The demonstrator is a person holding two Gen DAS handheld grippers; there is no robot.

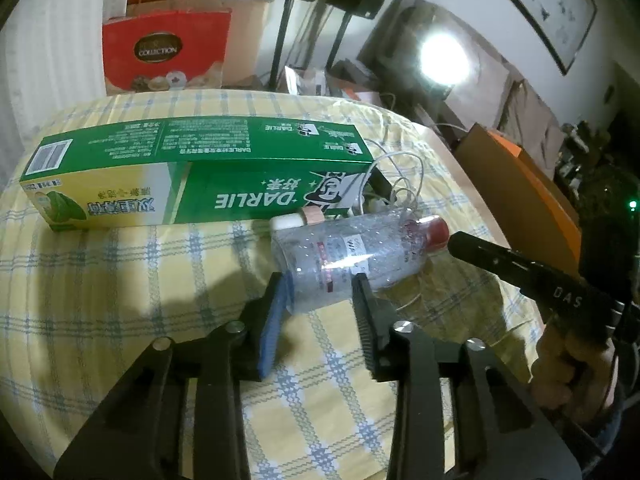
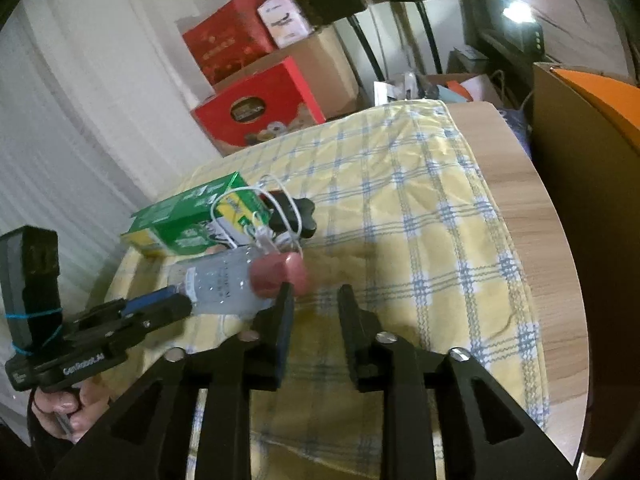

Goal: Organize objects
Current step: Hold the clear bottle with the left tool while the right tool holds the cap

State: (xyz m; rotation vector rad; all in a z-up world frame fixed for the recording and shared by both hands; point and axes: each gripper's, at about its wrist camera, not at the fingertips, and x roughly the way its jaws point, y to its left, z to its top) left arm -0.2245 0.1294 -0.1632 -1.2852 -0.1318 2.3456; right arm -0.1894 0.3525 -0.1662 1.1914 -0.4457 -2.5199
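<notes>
Lying on its side on the yellow checked cloth [image 1: 120, 280], the clear plastic bottle with a red cap [image 1: 344, 256] has its base clamped between your left gripper [image 1: 324, 292] pads. Your right gripper [image 2: 314, 300] stands apart, empty, just beside the cap. The green toothpaste box [image 1: 192, 168] lies just behind.

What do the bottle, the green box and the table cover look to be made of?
Bottle: clear glossy plastic, probably; you see through it and it glints. Its red cap looks like opaque plastic. Green box: printed cardboard with sharp folded edges and a slight sheen. Table cover: woven checked cloth, matte and wrinkled.
</notes>
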